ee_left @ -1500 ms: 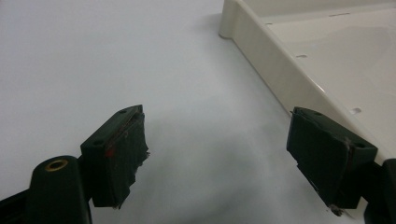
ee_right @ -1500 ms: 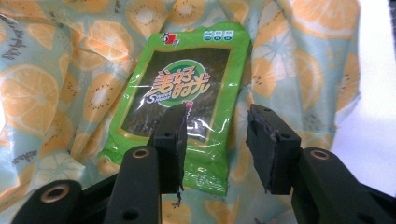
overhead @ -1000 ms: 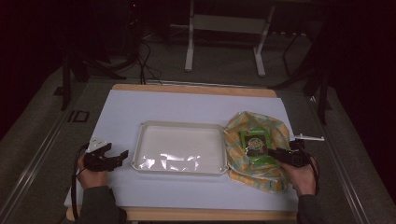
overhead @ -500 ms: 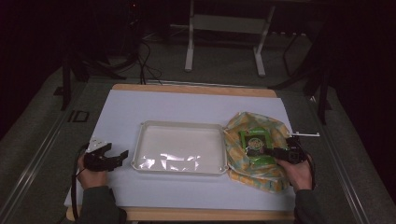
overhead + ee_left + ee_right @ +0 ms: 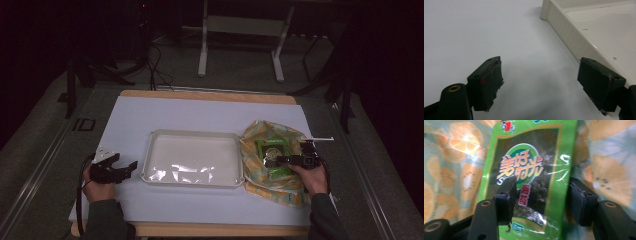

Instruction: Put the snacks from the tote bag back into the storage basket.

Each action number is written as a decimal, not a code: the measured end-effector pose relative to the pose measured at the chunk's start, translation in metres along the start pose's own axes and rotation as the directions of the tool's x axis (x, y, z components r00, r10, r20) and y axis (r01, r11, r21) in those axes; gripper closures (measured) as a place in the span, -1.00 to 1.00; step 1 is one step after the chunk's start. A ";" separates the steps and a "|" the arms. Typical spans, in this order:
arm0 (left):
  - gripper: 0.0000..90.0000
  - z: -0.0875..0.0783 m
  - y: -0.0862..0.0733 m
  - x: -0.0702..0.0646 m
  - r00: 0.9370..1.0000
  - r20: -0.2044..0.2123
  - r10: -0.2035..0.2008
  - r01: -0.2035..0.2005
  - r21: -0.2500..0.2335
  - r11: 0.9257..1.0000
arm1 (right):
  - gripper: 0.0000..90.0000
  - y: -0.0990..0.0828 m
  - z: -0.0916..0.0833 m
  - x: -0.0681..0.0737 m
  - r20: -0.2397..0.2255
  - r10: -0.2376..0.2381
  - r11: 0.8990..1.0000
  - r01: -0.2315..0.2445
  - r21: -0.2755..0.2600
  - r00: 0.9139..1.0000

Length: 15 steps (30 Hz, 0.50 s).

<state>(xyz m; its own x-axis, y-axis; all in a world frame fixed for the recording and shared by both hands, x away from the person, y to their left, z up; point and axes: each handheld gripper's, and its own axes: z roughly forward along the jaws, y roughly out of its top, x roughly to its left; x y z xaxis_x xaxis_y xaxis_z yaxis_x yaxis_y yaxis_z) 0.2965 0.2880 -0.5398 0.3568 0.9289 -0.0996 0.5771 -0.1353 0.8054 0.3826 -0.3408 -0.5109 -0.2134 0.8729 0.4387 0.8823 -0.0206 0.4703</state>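
Right hand-held gripper (image 5: 540,200) jaws just reopened, spread over green snack packet (image 5: 531,170) on orange-print bag (image 5: 280,165); contact unclear, packet's bottom cut off. Left hand-held gripper (image 5: 544,85) released beside tray (image 5: 584,32).

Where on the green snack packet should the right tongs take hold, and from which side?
Probably the packet's near short end, coming in low from the person's side. It lies flat on the orange-print bag, so only its thin edges offer a pinch. The open right tongs already straddle that end without pressing.
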 end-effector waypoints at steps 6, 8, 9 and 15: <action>-0.55 0.000 0.000 0.000 1.000 -0.002 0.002 -0.002 -0.001 1.000 | 0.22 -0.001 -0.001 -0.001 -0.095 0.032 0.999 -0.032 0.005 0.995; -0.55 0.000 0.000 0.000 1.000 -0.002 0.001 -0.001 -0.001 1.000 | 0.26 -0.001 -0.002 -0.001 -0.129 0.035 0.999 -0.034 0.010 0.991; -0.55 0.000 0.000 0.000 1.000 -0.002 0.001 -0.001 -0.001 1.000 | 0.27 -0.001 -0.002 0.000 -0.136 0.031 1.000 -0.030 0.009 0.990; -0.55 0.000 0.000 0.000 1.000 -0.003 0.001 -0.001 0.000 1.000 | 0.30 0.006 -0.007 0.008 -0.199 0.006 1.000 -0.009 -0.014 0.980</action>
<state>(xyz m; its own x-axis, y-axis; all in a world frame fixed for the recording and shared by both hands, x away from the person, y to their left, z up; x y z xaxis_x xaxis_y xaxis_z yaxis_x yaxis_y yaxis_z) 0.2965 0.2876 -0.5398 0.3555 0.9296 -0.0968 0.5763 -0.1365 0.8057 0.3835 -0.3372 -0.4994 -0.2874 0.7587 0.5847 0.8782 -0.0349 0.4770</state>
